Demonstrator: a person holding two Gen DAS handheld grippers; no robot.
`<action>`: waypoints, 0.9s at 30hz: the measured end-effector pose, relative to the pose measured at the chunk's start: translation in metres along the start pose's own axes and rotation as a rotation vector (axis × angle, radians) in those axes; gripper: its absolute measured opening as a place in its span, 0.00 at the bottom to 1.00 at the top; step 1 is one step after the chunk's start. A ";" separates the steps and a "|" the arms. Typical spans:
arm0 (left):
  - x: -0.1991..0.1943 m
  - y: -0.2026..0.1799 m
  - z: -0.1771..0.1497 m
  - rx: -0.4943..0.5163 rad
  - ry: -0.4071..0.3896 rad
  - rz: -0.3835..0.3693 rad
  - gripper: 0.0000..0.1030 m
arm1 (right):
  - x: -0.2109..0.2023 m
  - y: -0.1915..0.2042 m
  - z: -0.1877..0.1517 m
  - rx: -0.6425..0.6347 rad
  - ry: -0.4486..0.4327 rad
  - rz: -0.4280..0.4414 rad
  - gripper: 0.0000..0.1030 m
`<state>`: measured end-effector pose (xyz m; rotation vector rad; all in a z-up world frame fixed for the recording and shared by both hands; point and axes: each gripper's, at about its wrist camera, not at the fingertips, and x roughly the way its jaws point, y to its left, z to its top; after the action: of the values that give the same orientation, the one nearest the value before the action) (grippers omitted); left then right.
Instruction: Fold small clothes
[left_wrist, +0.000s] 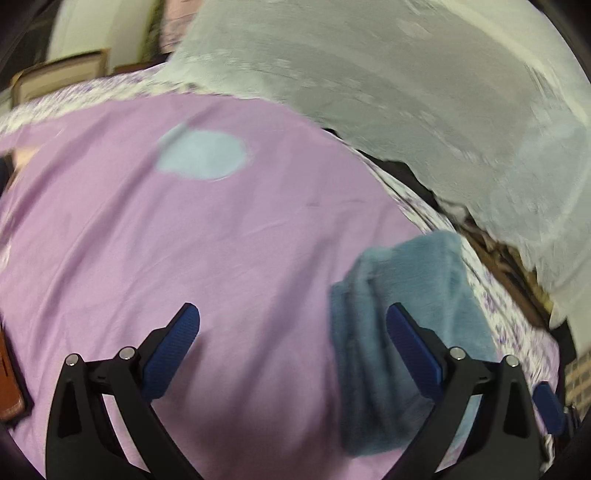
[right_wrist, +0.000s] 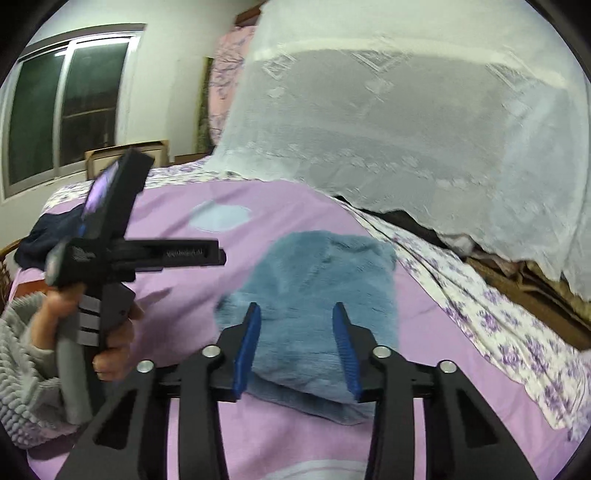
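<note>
In the left wrist view, the left tool (left_wrist: 291, 317) is seen nearest, its black arms ending in blue pads with a fine ribbed texture, spread wide with nothing between them. A folded blue garment (left_wrist: 402, 317) of soft, fleecy fabric lies on the bed (left_wrist: 184, 229), partly behind the pad on the right of the view. The bed is covered in smooth lilac cloth with a pale blue oval patch (left_wrist: 201, 153).

In the right wrist view, the right tool (right_wrist: 295, 325) is held narrowly parted above the folded garment (right_wrist: 325, 280), no pad touching it. The left tool (right_wrist: 140, 254) is gripped by a hand (right_wrist: 110, 347) in a grey knitted sleeve (right_wrist: 22, 369); its small printed lettering cannot be read. White embroidered netting (right_wrist: 406, 122) hangs behind.
</note>
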<state>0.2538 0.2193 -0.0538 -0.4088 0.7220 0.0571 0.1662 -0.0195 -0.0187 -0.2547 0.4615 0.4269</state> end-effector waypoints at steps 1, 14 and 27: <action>0.004 -0.009 0.004 0.030 0.007 0.003 0.96 | 0.007 -0.002 0.001 0.010 0.006 0.012 0.38; 0.088 -0.020 -0.009 0.153 0.064 0.081 0.96 | 0.071 -0.010 -0.057 0.062 0.138 0.128 0.37; 0.011 0.000 -0.012 0.082 -0.086 -0.121 0.96 | 0.073 -0.017 -0.059 0.080 0.126 0.165 0.41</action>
<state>0.2545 0.2135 -0.0692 -0.3685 0.6116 -0.0690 0.2106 -0.0292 -0.1020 -0.1672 0.6244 0.5538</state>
